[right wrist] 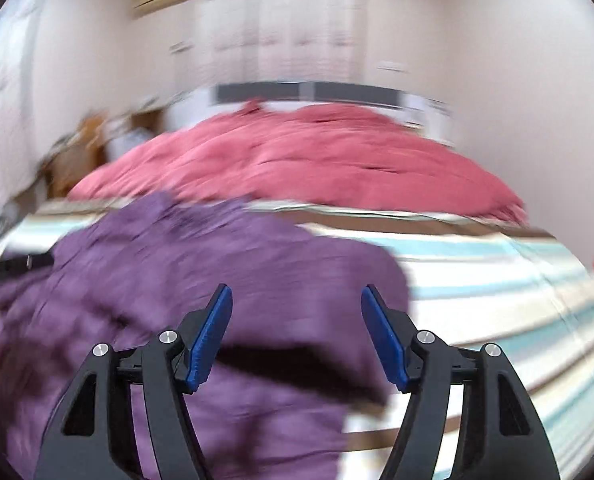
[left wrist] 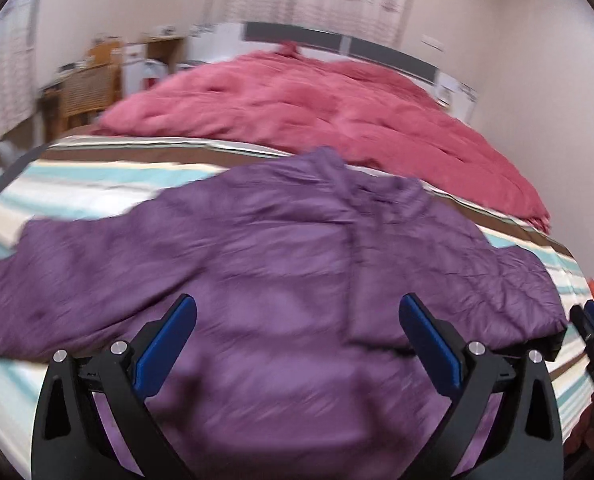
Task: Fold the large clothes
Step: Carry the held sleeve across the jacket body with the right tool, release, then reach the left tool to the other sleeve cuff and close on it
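The purple jacket [left wrist: 257,264] lay spread on the striped bed [left wrist: 97,176]. Both my jaws stood apart and empty above it, so folding was only starting. Next I needed to grip a sleeve [left wrist: 57,280].

bed [left wrist: 97,176]: striped sheet | on it: purple jacket [left wrist: 277,248] spread near; pink quilt [left wrist: 317,108] beyond

- The jacket [left wrist: 257,248] lies spread on the bed sheet [left wrist: 97,184], at the near end of the bed.
- The quilt [left wrist: 317,108] lies heaped on the bed behind the jacket, before the headboard [left wrist: 337,46].
- A chair [left wrist: 83,90] and shelves [left wrist: 159,54] stand left of the bed, beside the quilt.
- One sleeve [left wrist: 77,248] reaches left from the jacket.
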The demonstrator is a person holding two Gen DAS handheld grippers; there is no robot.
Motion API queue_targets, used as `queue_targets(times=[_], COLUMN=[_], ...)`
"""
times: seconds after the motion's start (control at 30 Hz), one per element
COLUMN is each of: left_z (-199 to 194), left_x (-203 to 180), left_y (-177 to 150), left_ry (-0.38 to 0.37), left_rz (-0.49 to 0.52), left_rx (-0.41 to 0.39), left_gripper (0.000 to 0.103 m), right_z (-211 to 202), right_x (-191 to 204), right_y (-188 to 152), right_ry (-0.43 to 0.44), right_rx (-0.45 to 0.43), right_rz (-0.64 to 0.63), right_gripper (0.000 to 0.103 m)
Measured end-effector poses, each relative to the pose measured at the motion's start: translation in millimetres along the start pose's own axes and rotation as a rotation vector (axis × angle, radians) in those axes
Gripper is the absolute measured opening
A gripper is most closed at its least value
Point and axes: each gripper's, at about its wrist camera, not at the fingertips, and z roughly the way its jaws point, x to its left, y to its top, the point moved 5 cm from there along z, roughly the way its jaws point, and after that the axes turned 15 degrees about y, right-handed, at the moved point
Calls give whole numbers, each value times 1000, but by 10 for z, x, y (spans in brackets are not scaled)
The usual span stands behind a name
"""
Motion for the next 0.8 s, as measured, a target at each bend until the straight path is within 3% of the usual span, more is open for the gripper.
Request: queue_targets(times=[0.1,0.2,0.27,0.3,0.37,0.5,0.6,0.8], left_z=[226,478,571,586,539,456,511,644], left_x=[-283,-464,-519,-515,-460,-222,-74,-91], left_y=[38,4,-44,-53,-51,-17,-57,-174], left_ry=[-18,-30,-84,-92,-83,-47,-40,-17], left_rz=[46,69,54,41,28,8,2,19], left_rx=[42,109,157,163,144,108,123,124], left_gripper=[79,51,21,20,8,7,7,15], right_z=[69,213,315,356,448,547,641,990], right_x=[-368,-617,-651,-653,-611,-467,-339,-319], right_y=[-25,-139,-195,-209,-218,-176,-176,-429], right_ry=[-83,-83,-70,-64,-56,-8,25,0], right_rx=[32,96,122,131,149,178,204,329], right_rz=[110,215,229,226,209,163,126,111], right_gripper=[57,46,46,46,46,46,46,46])
